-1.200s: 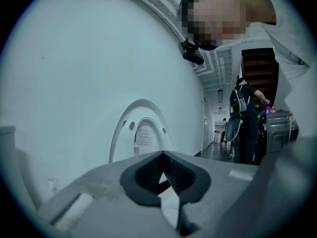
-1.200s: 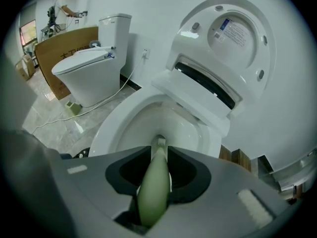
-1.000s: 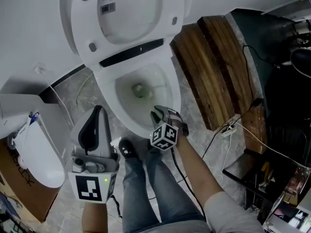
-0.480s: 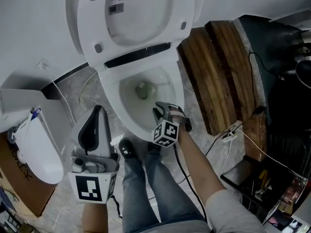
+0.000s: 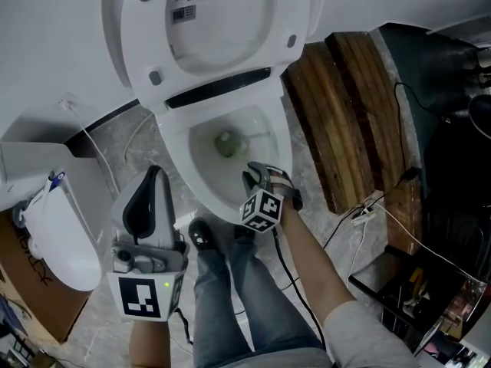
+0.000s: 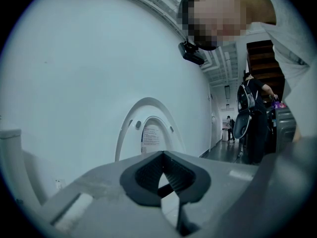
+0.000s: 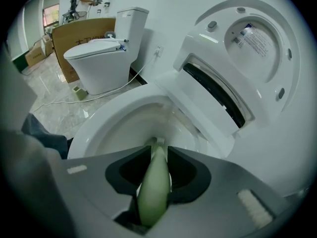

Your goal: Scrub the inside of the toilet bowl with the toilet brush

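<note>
A white toilet bowl (image 5: 173,150) is seen from above, and its seat and lid (image 5: 215,21) are raised against the wall. Dark wooden planks (image 5: 345,121) are laid on the floor just beside the bowl, and a second toilet (image 5: 54,236) is placed on the other side, apart from it. The left gripper (image 5: 156,172) is held upright near the bowl's front edge; its jaws are closed together and nothing is between them. The right gripper (image 5: 259,176) is held over the front rim, and its jaws are clamped on the pale green handle of the toilet brush (image 7: 153,185). The brush head (image 5: 225,142) is lowered inside the bowl, near the bottom.
</note>
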Demonstrator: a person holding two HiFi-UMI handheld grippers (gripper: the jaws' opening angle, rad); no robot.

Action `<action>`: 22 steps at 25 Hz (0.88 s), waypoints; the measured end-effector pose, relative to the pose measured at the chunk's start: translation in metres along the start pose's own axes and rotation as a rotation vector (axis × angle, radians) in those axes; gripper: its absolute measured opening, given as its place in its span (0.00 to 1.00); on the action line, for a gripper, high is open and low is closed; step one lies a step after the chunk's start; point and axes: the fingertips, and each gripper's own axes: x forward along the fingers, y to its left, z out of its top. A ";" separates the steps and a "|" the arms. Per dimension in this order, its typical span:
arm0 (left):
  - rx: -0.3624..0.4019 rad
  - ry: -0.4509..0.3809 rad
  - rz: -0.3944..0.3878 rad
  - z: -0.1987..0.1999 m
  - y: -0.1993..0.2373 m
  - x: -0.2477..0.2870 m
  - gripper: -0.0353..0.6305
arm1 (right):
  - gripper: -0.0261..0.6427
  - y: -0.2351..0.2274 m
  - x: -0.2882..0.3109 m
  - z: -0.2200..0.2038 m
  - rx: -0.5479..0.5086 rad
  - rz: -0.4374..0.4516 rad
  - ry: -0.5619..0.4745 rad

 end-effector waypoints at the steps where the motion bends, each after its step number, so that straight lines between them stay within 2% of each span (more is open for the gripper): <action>1: 0.000 0.000 -0.001 0.000 0.000 0.000 0.06 | 0.20 0.000 0.000 -0.001 0.017 0.001 0.002; 6: 0.003 0.001 -0.008 0.000 0.000 -0.002 0.06 | 0.20 0.005 -0.003 -0.011 0.140 0.010 0.015; 17: 0.003 -0.009 -0.033 0.005 0.000 -0.009 0.06 | 0.20 0.023 -0.010 -0.014 0.582 -0.006 0.024; 22: 0.001 -0.003 -0.040 0.003 0.003 -0.013 0.06 | 0.20 0.028 -0.013 -0.006 0.730 -0.013 0.008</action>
